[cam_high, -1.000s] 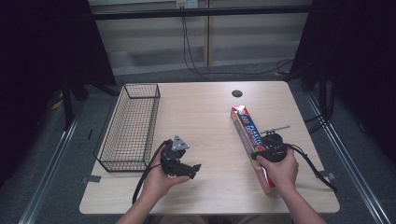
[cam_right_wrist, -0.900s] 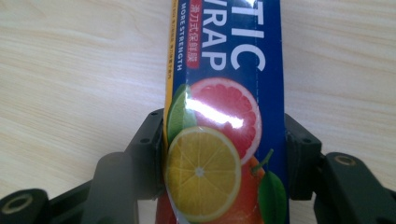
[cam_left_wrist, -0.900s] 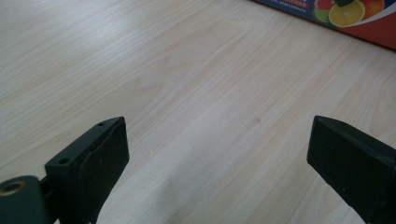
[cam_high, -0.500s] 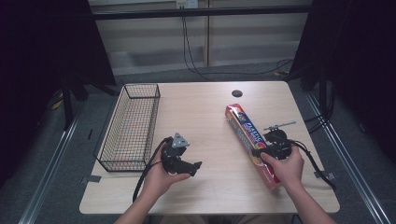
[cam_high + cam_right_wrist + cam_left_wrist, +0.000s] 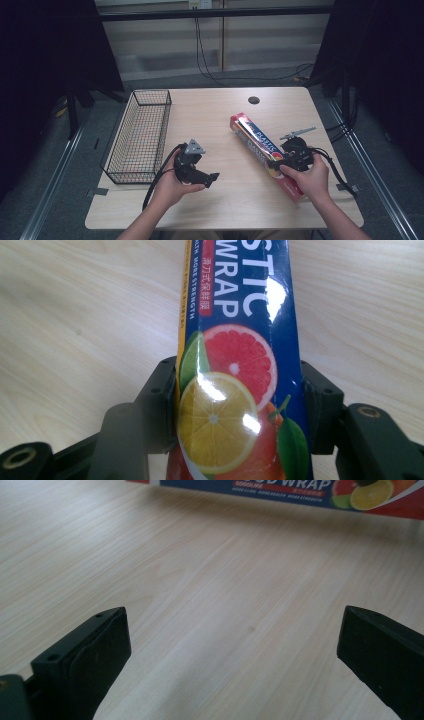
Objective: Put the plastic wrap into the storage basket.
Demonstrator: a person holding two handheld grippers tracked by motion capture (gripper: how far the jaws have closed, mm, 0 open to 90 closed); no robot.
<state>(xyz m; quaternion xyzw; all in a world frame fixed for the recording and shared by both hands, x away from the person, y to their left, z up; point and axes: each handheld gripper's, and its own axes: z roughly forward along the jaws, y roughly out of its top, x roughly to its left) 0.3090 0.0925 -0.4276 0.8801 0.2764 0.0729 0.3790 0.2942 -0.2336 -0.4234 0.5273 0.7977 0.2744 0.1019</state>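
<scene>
Between right gripper pads, plastic wrap box, clamped

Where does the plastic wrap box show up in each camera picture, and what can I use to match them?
High view: the plastic wrap box lies slantwise at right of centre, its near end in the right hand-held gripper.
Left gripper view: a strip of it along the top edge.
Right gripper view: centre, running up from between the black jaws.
Shared landmark: the pale wooden table.

Blue and red plastic wrap box with citrus slices, black wire basket, pale wood-grain table
</scene>
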